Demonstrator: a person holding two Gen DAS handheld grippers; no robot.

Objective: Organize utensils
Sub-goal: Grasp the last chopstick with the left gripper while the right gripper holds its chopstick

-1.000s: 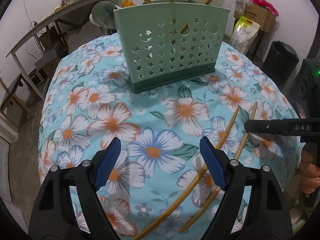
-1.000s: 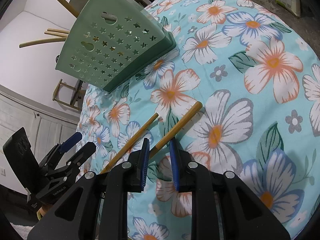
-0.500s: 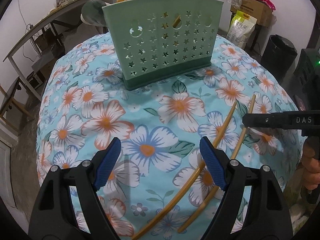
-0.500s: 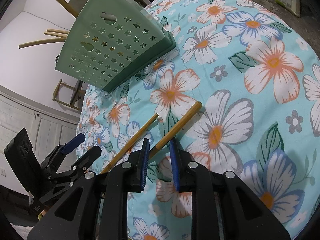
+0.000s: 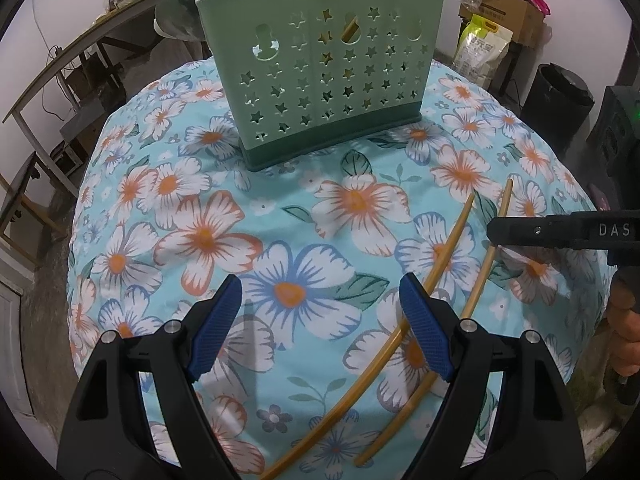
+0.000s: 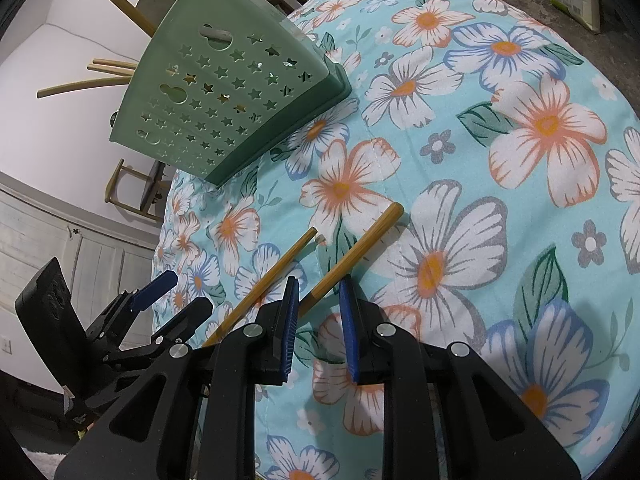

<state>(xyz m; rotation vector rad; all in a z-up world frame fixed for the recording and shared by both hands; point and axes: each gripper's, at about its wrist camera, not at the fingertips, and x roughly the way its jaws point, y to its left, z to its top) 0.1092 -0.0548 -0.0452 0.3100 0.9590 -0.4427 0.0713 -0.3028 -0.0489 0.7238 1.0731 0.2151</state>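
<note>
Right wrist view: the right hand-held gripper (image 6: pixel 319 300) is straddling a chopstick (image 6: pixel 352 255), jaws narrowed but apparently not gripping; the left hand-held gripper (image 5: pixel 320 320) is hanging wide open, empty. Next comes closing, then lifting toward the green holder (image 6: pixel 236 92).

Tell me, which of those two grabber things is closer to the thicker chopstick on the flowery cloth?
Right. The right gripper has its jaws straddling the thicker chopstick. The left gripper hovers open beside both sticks, over the cloth.

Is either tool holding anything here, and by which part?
Nothing. Left tool is open, empty; right tool frames a chopstick on the cloth, not gripping it.
</note>
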